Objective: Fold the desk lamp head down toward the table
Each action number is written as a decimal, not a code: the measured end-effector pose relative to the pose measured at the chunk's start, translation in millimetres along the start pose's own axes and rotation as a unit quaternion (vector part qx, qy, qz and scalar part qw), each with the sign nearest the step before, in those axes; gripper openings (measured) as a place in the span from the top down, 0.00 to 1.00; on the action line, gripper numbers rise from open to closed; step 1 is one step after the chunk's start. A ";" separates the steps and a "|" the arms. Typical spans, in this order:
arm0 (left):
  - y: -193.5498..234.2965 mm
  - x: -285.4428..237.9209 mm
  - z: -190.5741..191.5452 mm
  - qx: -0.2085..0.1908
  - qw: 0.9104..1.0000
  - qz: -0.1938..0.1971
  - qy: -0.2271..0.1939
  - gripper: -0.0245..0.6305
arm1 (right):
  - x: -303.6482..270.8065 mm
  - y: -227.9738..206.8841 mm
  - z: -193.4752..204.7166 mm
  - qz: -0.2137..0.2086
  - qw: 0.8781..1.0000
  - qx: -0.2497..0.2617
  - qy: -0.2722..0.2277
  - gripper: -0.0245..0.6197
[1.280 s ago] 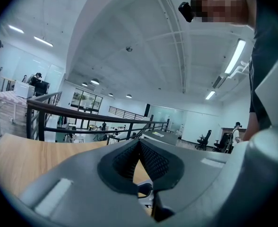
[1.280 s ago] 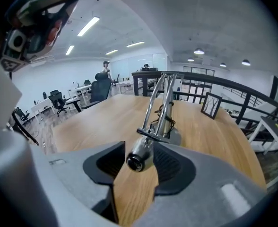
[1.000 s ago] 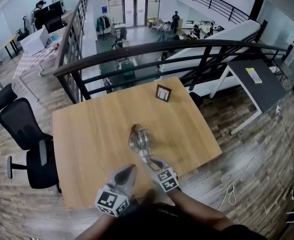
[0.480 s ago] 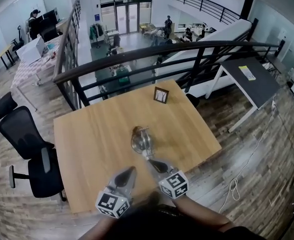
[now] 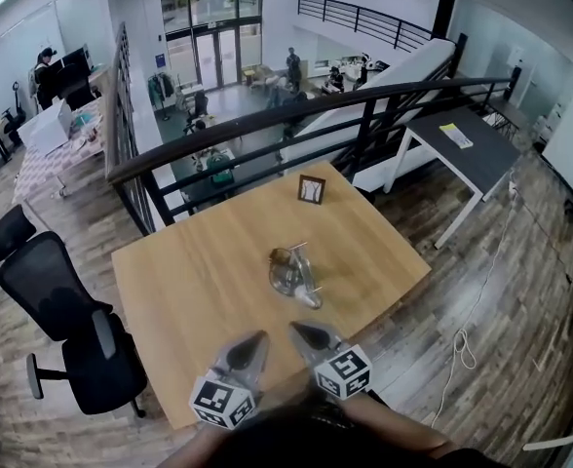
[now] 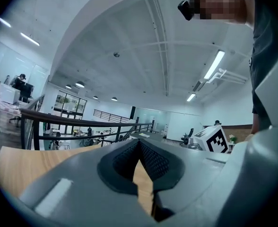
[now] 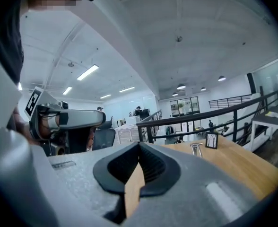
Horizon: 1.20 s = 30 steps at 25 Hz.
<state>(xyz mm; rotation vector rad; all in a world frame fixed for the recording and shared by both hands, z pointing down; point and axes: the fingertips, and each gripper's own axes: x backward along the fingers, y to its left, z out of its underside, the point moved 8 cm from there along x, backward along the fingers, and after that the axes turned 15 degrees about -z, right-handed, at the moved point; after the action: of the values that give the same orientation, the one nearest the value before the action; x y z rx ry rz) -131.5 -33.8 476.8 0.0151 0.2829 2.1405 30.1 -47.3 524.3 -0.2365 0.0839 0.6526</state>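
The desk lamp [image 5: 294, 273], silver metal with a glass-like shade, lies low and folded near the middle of the wooden table [image 5: 189, 261]. In the right gripper view the lamp [image 7: 196, 148] is a small shape far ahead on the tabletop. My left gripper [image 5: 258, 339] and right gripper [image 5: 297, 331] hover side by side over the table's near edge, both short of the lamp and touching nothing. The left gripper [image 6: 139, 142] has its jaws together with nothing between them. The right gripper [image 7: 139, 144] is likewise shut and empty.
A small picture frame [image 5: 312, 189] stands at the table's far edge. A black railing [image 5: 267, 115] runs behind the table above a drop to a lower floor. A black office chair [image 5: 62, 310] is at the left, a dark side table [image 5: 462, 139] at the right.
My right gripper has left the lamp's near end and drawn back toward the table's near edge. The left gripper has shifted a little. The lamp stays lying folded.
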 end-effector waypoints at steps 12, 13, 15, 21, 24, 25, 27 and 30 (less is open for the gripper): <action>3.0 74.4 16.0 -0.007 0.995 0.094 0.021 0.96 | 20.5 122.7 12.4 0.066 0.996 -0.008 -0.052 0.96; 1.8 79.0 16.3 -0.006 0.995 0.099 0.022 0.96 | 23.1 130.1 11.2 0.071 0.996 -0.007 -0.054 0.96; -2.9 87.9 16.4 -0.007 0.994 0.111 0.020 0.96 | 28.9 142.7 7.1 0.077 0.995 0.000 -0.061 0.96; -7.7 99.4 13.8 -0.007 0.992 0.124 0.020 0.96 | 27.8 163.3 -3.1 0.068 0.995 0.009 -0.071 0.96; -9.0 105.2 16.2 -0.012 0.991 0.132 0.019 0.96 | 27.6 171.7 -2.8 0.073 0.995 0.023 -0.071 0.96; -7.0 106.1 16.4 -0.012 0.991 0.130 0.019 0.96 | 26.8 172.2 -1.5 0.076 0.994 0.024 -0.069 0.96; -1.6 108.8 15.0 -0.014 0.992 0.124 0.019 0.96 | 25.0 173.3 -1.0 0.078 0.994 0.024 -0.066 0.96; 2.0 114.2 12.0 -0.019 0.992 0.120 0.015 0.96 | 21.5 176.6 -4.8 0.076 0.994 0.029 -0.067 0.96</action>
<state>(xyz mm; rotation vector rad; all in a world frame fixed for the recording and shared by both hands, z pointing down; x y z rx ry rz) -195.1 61.8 477.7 -0.0060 0.2692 2.3868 -60.6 100.0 482.5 -0.1306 -0.0077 0.8138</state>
